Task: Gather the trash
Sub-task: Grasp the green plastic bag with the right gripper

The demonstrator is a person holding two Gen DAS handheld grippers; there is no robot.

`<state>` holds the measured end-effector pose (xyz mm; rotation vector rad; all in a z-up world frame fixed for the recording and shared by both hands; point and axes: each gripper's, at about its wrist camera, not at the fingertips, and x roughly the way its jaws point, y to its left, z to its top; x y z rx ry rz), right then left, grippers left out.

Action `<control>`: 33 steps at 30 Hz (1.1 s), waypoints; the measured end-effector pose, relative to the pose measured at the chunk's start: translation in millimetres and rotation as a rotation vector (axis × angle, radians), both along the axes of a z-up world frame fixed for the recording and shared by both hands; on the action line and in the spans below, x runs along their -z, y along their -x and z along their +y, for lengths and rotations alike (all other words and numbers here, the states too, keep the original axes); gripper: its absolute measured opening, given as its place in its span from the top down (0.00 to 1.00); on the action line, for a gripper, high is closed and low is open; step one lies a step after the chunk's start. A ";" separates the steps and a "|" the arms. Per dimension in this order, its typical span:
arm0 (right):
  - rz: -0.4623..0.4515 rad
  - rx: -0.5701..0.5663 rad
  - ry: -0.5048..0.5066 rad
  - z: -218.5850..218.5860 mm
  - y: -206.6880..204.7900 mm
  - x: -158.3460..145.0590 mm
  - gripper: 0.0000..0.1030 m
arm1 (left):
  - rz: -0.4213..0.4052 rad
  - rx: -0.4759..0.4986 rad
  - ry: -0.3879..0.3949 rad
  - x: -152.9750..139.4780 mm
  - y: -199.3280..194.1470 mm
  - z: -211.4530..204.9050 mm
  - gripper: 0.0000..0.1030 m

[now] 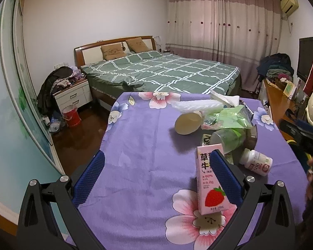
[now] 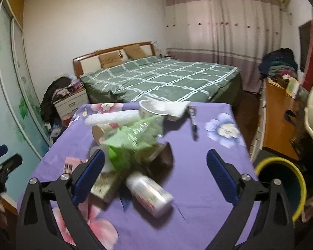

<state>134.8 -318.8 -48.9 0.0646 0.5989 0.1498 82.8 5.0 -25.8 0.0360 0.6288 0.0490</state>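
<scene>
Most of the trash is still lying on the purple flowered bench [image 2: 208, 166]: I am holding both tools wide open and empty, the right tool [image 2: 155, 175] nearing the white plastic bottle [image 2: 150, 192], the left tool [image 1: 156, 179] flanking the pink strawberry-milk carton [image 1: 210, 179]; the yellow-rimmed bin [image 2: 281, 187] is waiting at lower right.

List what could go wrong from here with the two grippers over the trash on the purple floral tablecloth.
1. The upright pink strawberry milk carton stands just inside the open left gripper's right-hand finger; a sideways nudge could topple it.
2. The white pill bottle lies on its side between the open right gripper's fingers and may roll off when they close.
3. The loose green plastic wrapper heap behind could snag.
</scene>
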 end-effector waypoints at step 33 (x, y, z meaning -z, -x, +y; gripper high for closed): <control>0.076 0.075 -0.071 -4.5 -55.2 5.5 0.86 | 0.034 0.042 -0.018 22.2 -42.3 -18.3 0.04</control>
